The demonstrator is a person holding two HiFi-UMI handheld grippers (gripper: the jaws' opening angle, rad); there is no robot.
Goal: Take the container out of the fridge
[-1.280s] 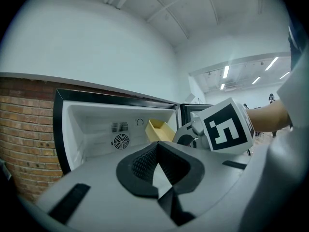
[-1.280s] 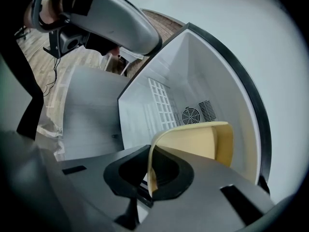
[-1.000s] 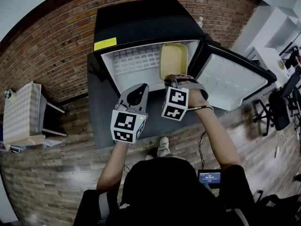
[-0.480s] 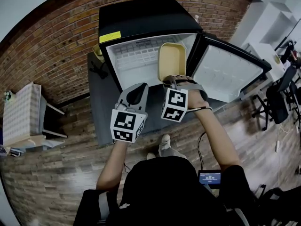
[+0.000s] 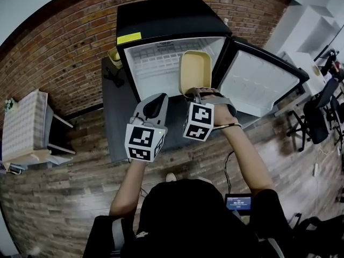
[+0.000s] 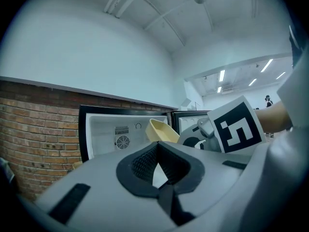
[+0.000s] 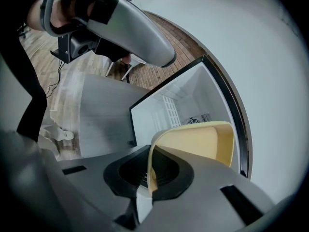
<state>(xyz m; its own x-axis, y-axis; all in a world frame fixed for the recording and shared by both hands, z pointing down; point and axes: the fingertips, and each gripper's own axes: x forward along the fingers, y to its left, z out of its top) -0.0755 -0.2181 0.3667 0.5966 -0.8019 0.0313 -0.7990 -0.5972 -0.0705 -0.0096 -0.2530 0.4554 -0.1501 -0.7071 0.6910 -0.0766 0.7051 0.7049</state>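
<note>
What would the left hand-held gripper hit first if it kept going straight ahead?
Probably the white inner wall of the open fridge, passing just left of the container; depth is hard to judge.

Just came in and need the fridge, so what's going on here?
A person holding two grippers is taking a pale yellow plastic container from the open black mini fridge. The right gripper is clamped on the container's wall, holding it tilted at the fridge's open front. The left gripper hangs beside it, empty.
</note>
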